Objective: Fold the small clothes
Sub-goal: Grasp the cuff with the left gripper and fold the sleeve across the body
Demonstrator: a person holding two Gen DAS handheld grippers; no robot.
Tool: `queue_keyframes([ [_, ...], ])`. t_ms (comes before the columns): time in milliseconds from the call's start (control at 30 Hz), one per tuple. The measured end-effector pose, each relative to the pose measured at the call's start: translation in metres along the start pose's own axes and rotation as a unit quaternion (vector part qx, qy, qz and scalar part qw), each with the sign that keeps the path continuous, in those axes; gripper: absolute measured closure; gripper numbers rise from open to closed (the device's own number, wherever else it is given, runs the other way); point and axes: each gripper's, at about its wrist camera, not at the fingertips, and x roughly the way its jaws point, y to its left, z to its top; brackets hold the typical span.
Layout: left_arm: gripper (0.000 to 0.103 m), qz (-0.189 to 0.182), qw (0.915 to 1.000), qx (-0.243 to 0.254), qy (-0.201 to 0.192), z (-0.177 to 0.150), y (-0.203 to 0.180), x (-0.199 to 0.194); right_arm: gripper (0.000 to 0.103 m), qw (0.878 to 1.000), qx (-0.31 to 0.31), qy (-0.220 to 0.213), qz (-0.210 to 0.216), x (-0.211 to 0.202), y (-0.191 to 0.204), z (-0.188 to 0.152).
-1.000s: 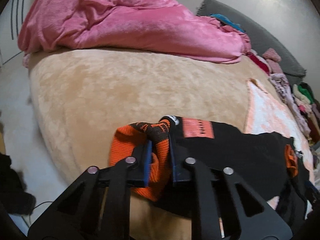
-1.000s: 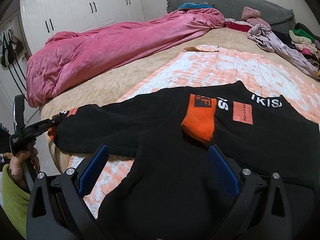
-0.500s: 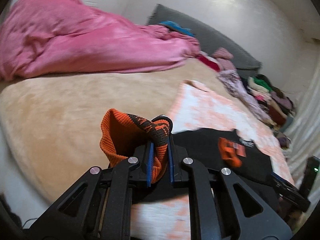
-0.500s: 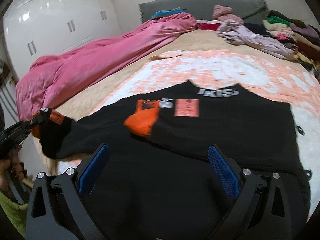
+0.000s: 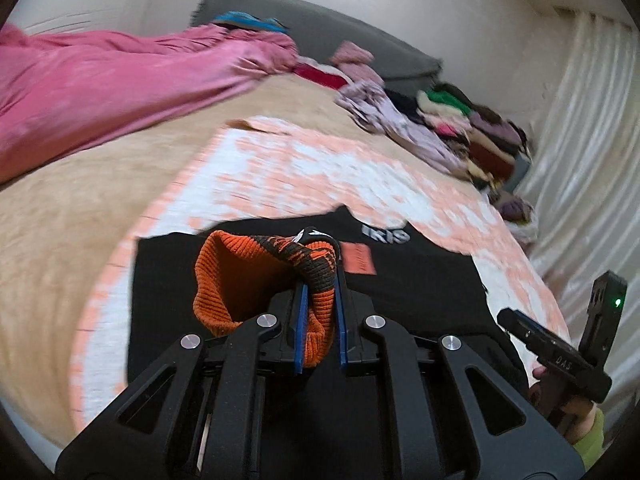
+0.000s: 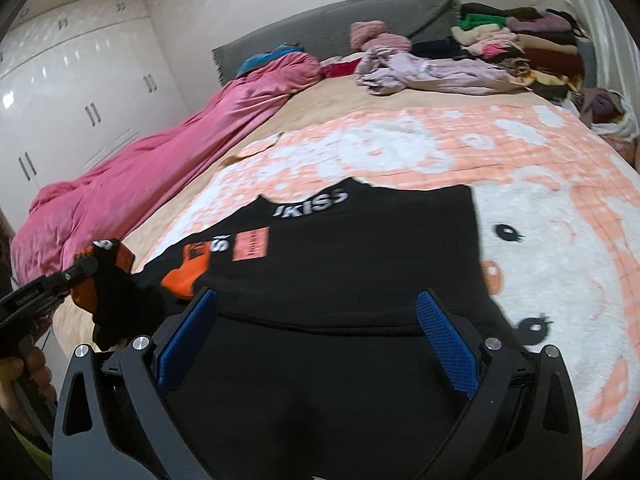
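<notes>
A sleeve fold is under way on a black sweater (image 6: 360, 248) that lies spread on a pink-and-white cartoon blanket (image 6: 560, 240) on the bed (image 5: 80, 208). Its near hem reaches under the right gripper, its collar with white lettering points to the far side, and one sleeve already lies across the chest, its orange cuff beside an orange patch.

The left gripper (image 5: 319, 320) has its fingers (image 5: 300, 328) closed tight on the other sleeve's cuff (image 5: 256, 280), orange ribbed knit with a dark patterned band, which bunches up above the blue pads. In the right wrist view that cuff hangs raised at the sweater's left edge, with black sleeve fabric drooping below it.

The right gripper (image 6: 316, 340) holds nothing. Its fingers (image 6: 448, 340) stand wide open just above the sweater's near part; whether they touch the cloth cannot be told.

The likely next move is to carry the held cuff in over the body and lay the sleeve flat across the chest beside the first one, then let go. The open gripper could pin the body so it does not drag. Loose knit may bunch or slide on the blanket.
</notes>
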Motion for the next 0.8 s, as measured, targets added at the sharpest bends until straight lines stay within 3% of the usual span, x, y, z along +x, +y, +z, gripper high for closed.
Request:
queue_keyframes([
  [367,0.097,-0.032,0.9965,0.037,0.067,-0.017,-0.05,0.062,0.004,0.999,0.04,-0.014,-0.027,-0.013,-0.047,-0.001],
  [500,0.085,-0.069,0.9936,0.036,0.081,-0.024,-0.056,0.066,0.004,0.998,0.045,-0.007,-0.032,-0.008,-0.053,-0.003],
  [633,0.075,-0.089,0.9928,0.034,0.073,-0.023,-0.056,0.06,0.004,0.999,0.041,0.004,-0.03,0.0,-0.047,-0.005],
  [800,0.069,-0.087,0.9958,0.018,0.022,-0.011,-0.038,0.034,0.004,0.999,0.015,0.026,-0.013,0.018,-0.021,-0.01],
])
